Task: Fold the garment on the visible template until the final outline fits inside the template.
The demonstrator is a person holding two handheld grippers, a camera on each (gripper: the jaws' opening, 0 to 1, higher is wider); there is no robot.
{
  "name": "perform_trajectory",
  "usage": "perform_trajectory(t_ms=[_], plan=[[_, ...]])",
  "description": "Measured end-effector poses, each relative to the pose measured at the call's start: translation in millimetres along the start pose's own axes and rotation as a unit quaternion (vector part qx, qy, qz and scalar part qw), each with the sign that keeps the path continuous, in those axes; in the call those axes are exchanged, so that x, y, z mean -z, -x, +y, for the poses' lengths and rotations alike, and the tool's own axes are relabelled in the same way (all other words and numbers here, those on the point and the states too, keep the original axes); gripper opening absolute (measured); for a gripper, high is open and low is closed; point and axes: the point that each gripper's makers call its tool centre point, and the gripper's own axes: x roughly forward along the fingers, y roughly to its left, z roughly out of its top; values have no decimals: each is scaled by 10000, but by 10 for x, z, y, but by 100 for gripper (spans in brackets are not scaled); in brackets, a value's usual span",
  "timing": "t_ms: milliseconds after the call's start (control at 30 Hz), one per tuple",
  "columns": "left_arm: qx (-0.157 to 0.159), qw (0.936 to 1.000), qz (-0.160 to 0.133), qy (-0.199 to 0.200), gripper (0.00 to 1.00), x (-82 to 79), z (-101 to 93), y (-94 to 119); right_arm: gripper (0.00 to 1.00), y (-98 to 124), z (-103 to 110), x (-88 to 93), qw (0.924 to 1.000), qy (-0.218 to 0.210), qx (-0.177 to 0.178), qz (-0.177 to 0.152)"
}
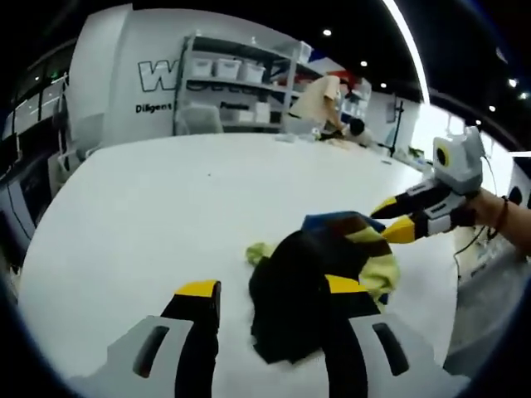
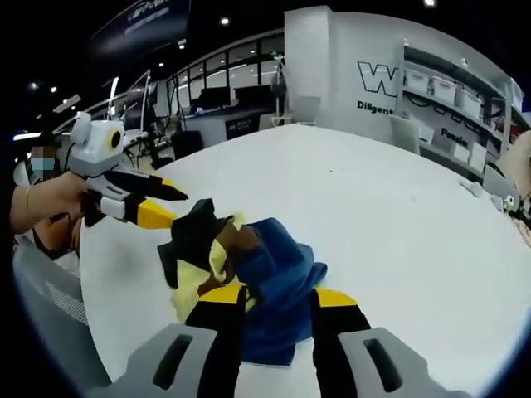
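While the white bench (image 1: 166,215) is stretching wide and bare behind it, the garment (image 1: 319,282) is lying as a crumpled heap near the bench's close edge, and no template outline is showing on the bench surface around it, so how far the fold has to go cannot be read here. The heap, the landmark for everything else, is sitting bunched in black, blue and yellow-green cloth, with no clear long axis; in the right gripper view the garment (image 2: 265,274) is showing its blue mass toward that camera and its black and yellow folds on the far side.

The two tongs are closing in on the heap from opposite sides. The left tongs (image 1: 270,298) are standing apart, with black cloth lying between the jaws and over the inner one, though whether they are pinching it cannot be told. The right tongs (image 2: 278,303) are likewise spread, straddling the blue edge of the heap, and a true grip cannot be told there either. Seen from the left gripper view, the right tongs (image 1: 397,220) are reaching the heap's far side with their yellow tips touching or just beside the cloth.

Judging from this, both tongs are about equally near, and the coming move is likely depending on each taking an opposite edge and drawing the heap flat.
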Motion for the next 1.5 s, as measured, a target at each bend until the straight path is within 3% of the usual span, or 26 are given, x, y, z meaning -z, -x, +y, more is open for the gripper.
perform_trajectory(t_ms=[100, 200, 400, 500, 833, 1033, 1500], plan=[[146, 9998, 104, -42, 34, 70, 16, -98, 14, -22, -8, -11, 9998, -176, -46, -61], [438, 9987, 159, 200, 18, 140, -53, -160, 11, -27, -18, 19, 9999, -162, 2, 3], [376, 9989, 195, 195, 11, 189, -41, -227, 0, -36, 12, 41, 9999, 124, 7, 49], [306, 9990, 275, 190, 1, 242, -28, -254, 0, -39, 26, 32, 9999, 166, -2, 44], [190, 9994, 204, 218, 0, 216, -9, -153, 0, 41, 32, -56, 9996, 291, 46, -34], [106, 9996, 31, 249, 0, 99, 43, -11, 0, 121, -7, -124, 9993, 345, 141, -101], [-382, 9991, -163, 18, 0, -123, 348, 388, 0, 445, -267, -339, 9963, 498, 596, -363]])
